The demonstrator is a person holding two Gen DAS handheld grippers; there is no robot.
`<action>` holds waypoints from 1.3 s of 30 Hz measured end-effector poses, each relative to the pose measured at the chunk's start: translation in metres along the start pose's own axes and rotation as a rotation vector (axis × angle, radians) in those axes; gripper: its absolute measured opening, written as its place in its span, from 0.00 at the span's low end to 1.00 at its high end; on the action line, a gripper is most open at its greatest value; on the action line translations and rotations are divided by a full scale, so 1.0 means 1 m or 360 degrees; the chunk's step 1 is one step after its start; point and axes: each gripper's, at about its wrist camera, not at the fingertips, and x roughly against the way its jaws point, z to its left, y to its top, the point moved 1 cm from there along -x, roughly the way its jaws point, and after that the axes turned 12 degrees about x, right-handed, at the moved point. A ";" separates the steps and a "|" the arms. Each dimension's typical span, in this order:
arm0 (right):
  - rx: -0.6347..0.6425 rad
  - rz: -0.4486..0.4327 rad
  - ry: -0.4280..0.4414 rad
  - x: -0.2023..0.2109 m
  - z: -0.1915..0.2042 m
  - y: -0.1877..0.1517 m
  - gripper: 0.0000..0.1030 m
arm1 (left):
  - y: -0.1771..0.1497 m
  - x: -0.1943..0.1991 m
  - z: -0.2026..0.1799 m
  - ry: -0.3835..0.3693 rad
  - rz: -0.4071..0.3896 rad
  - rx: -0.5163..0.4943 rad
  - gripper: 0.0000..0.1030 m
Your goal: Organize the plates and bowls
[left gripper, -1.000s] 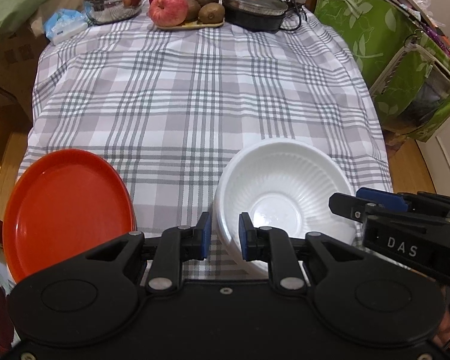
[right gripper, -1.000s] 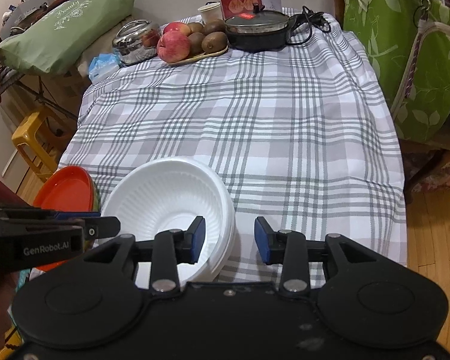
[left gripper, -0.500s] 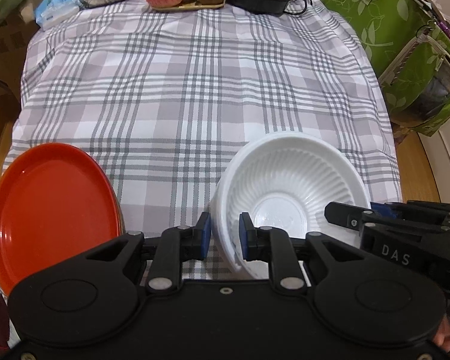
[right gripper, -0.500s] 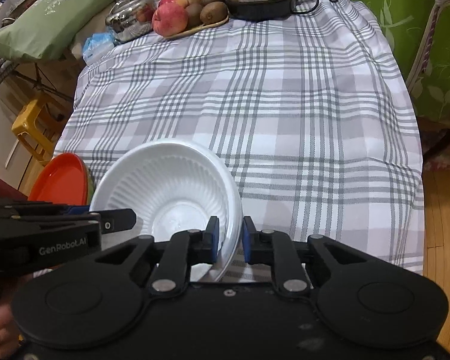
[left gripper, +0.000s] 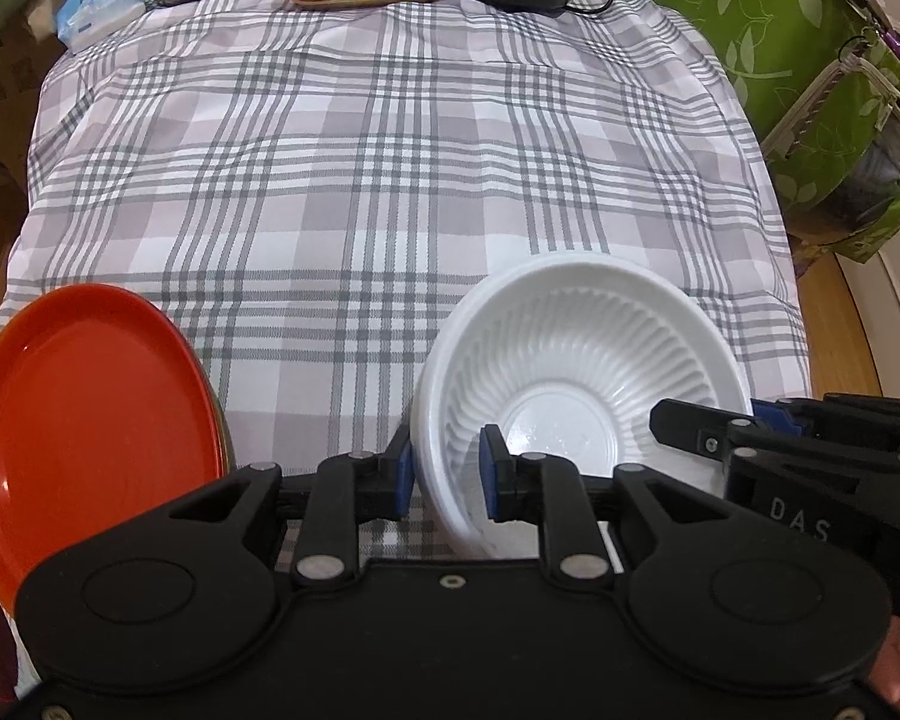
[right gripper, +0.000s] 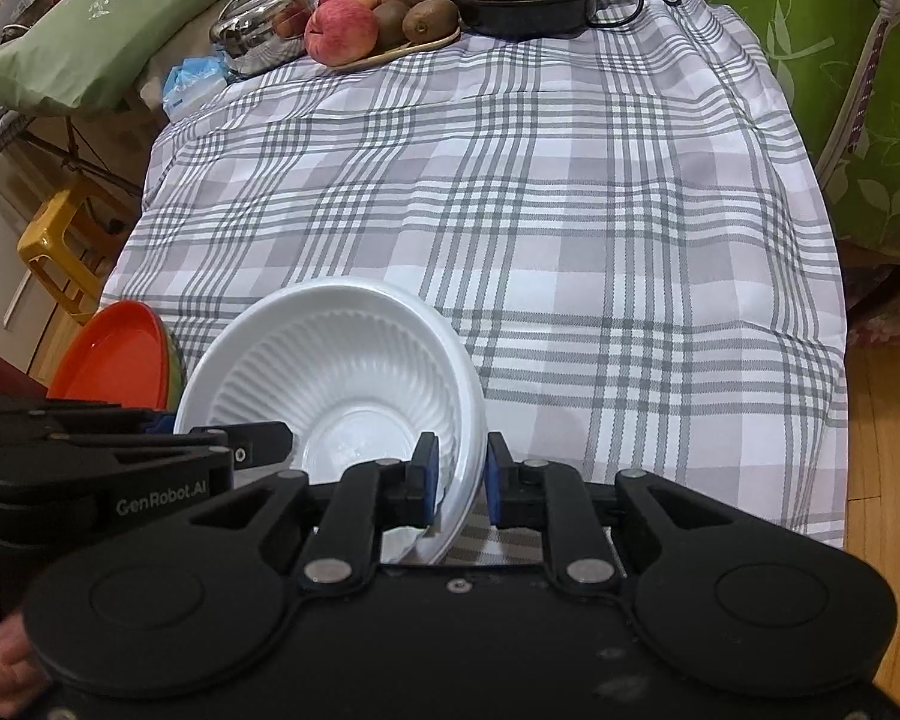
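Now both grippers are clamping the white bowl (left gripper: 576, 384) near the front edge of the checked tablecloth (left gripper: 390, 180). The right gripper (right gripper: 457, 480) is the news: a second ago its jaws were standing apart around the bowl's right rim, and now they are pinching that rim, one pad inside, one outside. The left gripper (left gripper: 444, 474) is gripping the opposite rim the same way; its jaws have just been easing open a touch, yet the pads are still pressing on the plastic. The bowl is also tilting toward the cameras more than it was a second ago, its far rim lifting off the cloth. It is looking like more than one bowl nested together, though the rim edges are too blurred to be sure. The orange plate (left gripper: 90, 420) is sitting at the front left corner, on top of what may be another plate, just beside the bowl. With a hold on both sides, the bowl is ready to be lifted or pulled apart from a stack. Far-edge fruit and pots are staying clear of the action.
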 end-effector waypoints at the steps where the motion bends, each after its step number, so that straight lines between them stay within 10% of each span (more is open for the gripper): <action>1: 0.0005 0.0000 -0.0005 0.000 0.000 0.000 0.18 | 0.000 0.000 0.000 0.0001 -0.0001 0.0002 0.26; 17: 0.0121 -0.0064 -0.0030 0.020 0.024 0.006 0.19 | 0.001 0.031 0.014 -0.0012 -0.0114 0.0049 0.26; 39: 0.0438 -0.0093 0.0223 0.002 0.176 0.058 0.19 | 0.001 0.080 0.150 0.0218 -0.0327 0.0439 0.26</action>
